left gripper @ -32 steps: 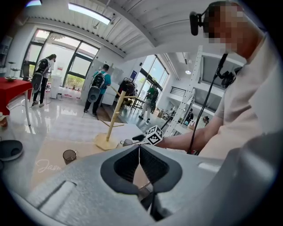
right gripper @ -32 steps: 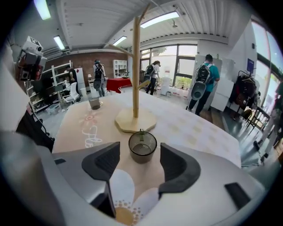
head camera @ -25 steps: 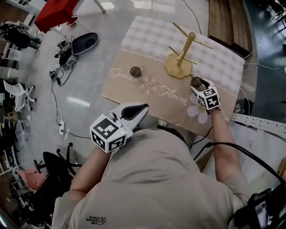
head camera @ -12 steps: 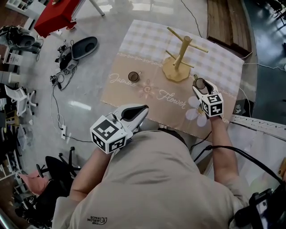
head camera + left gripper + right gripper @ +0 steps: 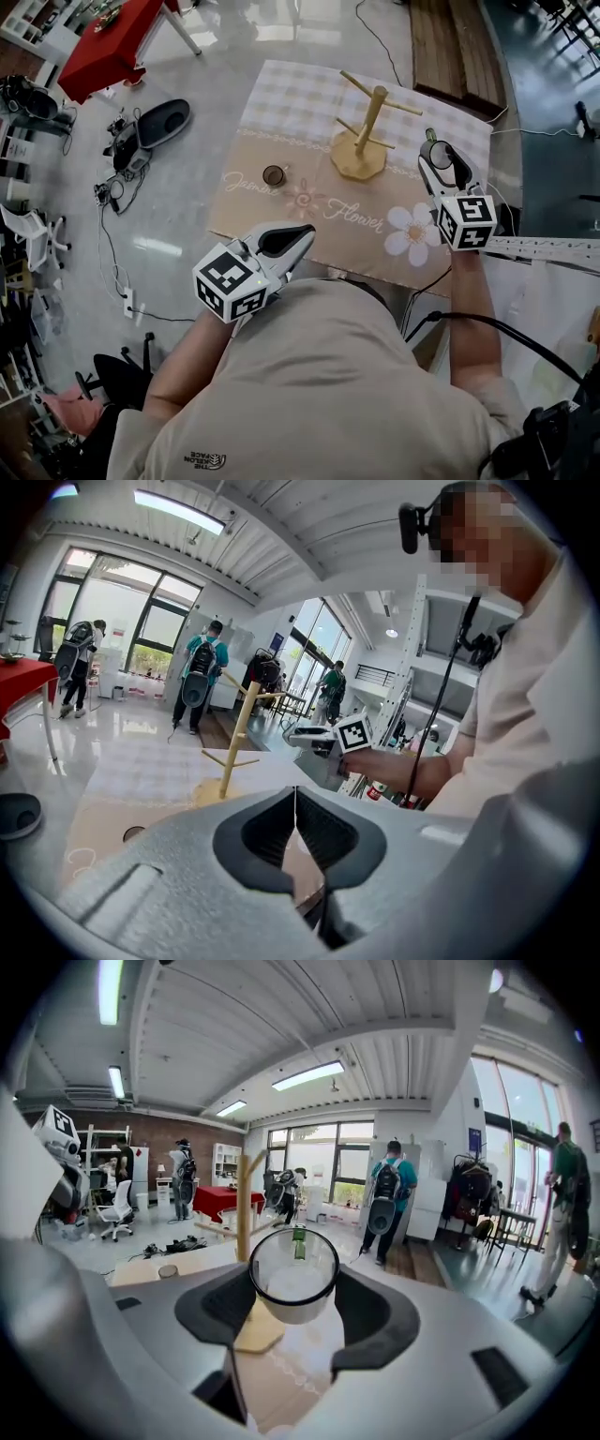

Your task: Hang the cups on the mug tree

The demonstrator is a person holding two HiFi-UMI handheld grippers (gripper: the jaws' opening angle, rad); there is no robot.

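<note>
The right gripper is clamped on a clear glass cup, holding it up off the desk at about 3 o'clock from the mug tree. A second cup stands on the desk at roughly 9 o'clock from the tree's base, well apart from it. The left gripper hangs at about 7 o'clock, over the desk's near edge, clenched with nothing between its jaws.

You stand on a glossy grey floor strewn with cables. A red table sits far left. Tall windows, ceiling strip lights, brick wall, white chair noted.
</note>
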